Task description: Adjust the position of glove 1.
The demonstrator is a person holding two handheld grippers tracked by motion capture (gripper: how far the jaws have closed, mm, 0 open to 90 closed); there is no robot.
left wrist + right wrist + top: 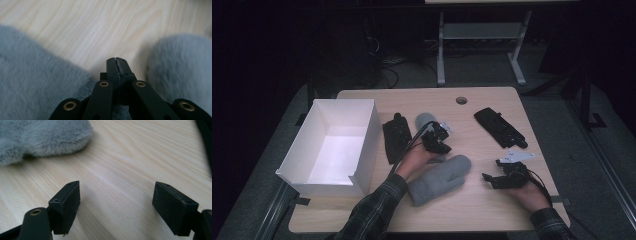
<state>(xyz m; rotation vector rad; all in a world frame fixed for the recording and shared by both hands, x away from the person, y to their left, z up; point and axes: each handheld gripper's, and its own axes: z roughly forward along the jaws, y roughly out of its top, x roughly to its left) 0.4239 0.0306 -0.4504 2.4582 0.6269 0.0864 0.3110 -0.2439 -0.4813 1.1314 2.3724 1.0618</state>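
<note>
Between the two grey fluffy mittens sits the left tool (435, 137), with its jaws pinched tight together. A thin bit of grey fuzz seems to be caught in them, but the close view is too blurry to be sure. One mitten (440, 179) lies just below that tool, long and slanted, with its cuff pointing at the person and its round tip up and to the right. The other mitten (426, 121) pokes out just above the tool. So the left hand is the nearer one. The right tool (501, 178) rests on the wooden surface (482, 205) off to the side, jaws wide and holding nothing. A white box (332, 147) waits at the left.
</note>
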